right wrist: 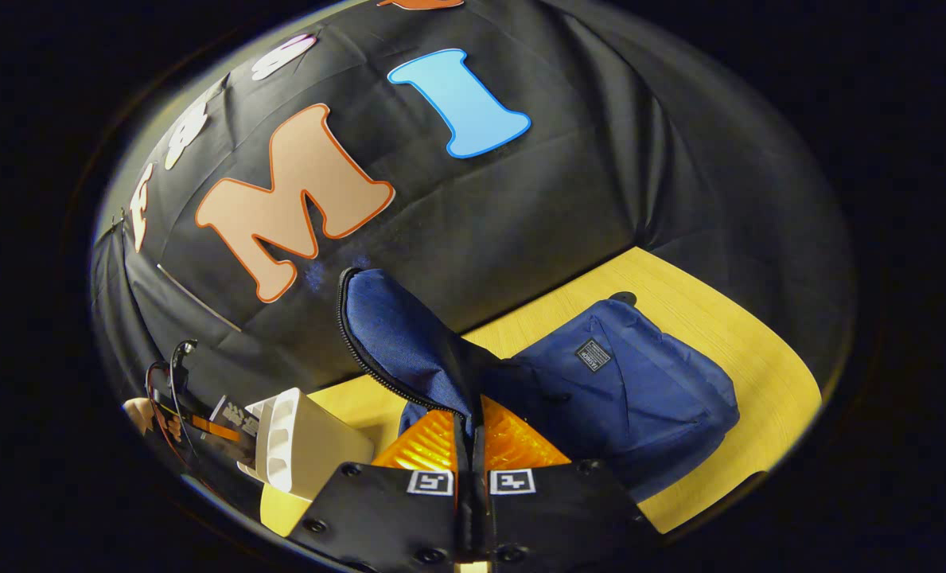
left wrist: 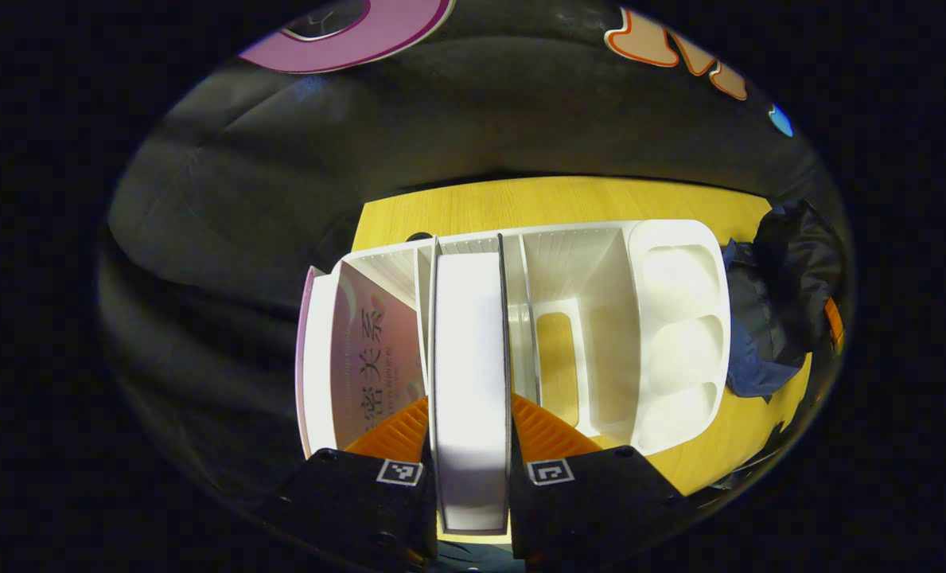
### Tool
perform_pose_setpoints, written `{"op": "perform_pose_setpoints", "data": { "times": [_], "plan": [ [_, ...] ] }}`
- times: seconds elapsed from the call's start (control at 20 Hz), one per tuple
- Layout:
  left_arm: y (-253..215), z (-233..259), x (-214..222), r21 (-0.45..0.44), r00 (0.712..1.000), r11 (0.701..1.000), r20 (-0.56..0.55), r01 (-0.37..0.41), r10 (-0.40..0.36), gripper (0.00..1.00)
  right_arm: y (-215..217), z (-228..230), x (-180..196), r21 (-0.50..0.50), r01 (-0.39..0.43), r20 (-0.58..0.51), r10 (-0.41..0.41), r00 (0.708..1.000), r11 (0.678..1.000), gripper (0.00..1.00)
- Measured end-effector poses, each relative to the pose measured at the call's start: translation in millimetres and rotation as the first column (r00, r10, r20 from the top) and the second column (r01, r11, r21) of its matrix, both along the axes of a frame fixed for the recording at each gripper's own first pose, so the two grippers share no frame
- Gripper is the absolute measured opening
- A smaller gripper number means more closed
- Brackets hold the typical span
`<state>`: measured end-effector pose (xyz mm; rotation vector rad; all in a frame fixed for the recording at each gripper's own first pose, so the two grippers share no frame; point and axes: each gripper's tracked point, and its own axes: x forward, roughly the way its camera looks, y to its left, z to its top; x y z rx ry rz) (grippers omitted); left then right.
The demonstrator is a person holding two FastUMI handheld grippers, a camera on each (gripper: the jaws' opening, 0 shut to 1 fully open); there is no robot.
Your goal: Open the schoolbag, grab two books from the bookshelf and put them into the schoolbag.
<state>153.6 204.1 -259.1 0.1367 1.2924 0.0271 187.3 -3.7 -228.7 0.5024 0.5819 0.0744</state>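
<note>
Left gripper (left wrist: pixel 470 477) is clamped on a white book (left wrist: pixel 470 374) standing in the bookshelf (left wrist: pixel 679 318), right gripper (right wrist: pixel 470 477) pinched on the schoolbag (right wrist: pixel 624 390) flap; risk noted: book snagged on dividers, shelf tipped if drawn out askew

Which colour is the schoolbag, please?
Dark blue; the schoolbag shows best in the right gripper view.

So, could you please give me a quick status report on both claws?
Left claw shut on white book in bookshelf. Right claw holding schoolbag flap up. Nothing blocking.
</note>
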Motion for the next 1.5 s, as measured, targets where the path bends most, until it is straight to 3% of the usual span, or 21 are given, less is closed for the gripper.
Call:
{"op": "perform_pose_setpoints", "data": {
  "times": [0.3, 0.45, 0.95, 1.1, 1.35, 1.5],
  "plan": [
    [5, 22, -5, -0.01, 0.998, 1.0, 0.069, -0.003, 0.003, 0.33, 1, 0, 0, -0.001, -0.004, -0.002, 0.004, 1.0, 1.0, 0.02],
    [7, 40, -3, -0.019, 0.99, 0.999, 0.133, -0.047, 0.049, 0.31, 1, 0, -1, 0.001, -0.002, -0.005, 0.002, 1.0, 1.0, 0.03],
    [7, 89, 8, -0.131, 0.931, 0.985, 0.334, -0.112, 0.15, 0.33, -1, 1, -2, -0.005, -0.004, -0.01, 0.004, 1.0, 1.0, 0.02],
    [2, 96, 13, -0.222, 0.91, 0.966, 0.36, -0.129, 0.205, 0.31, -1, 0, -3, -0.002, -0.006, -0.014, 0.006, 1.0, 1.0, 0.03],
    [6, 91, 6, -0.294, 0.892, 0.937, 0.347, -0.19, 0.29, 0.29, 0, -1, -2, -0.001, -0.006, -0.015, 0.006, 1.0, 1.0, 0.03],
    [9, 101, 3, -0.384, 0.862, 0.896, 0.353, -0.221, 0.364, 0.29, 0, -2, -4, -0.003, -0.008, -0.019, 0.008, 1.0, 1.0, 0.02]
  ]
}}
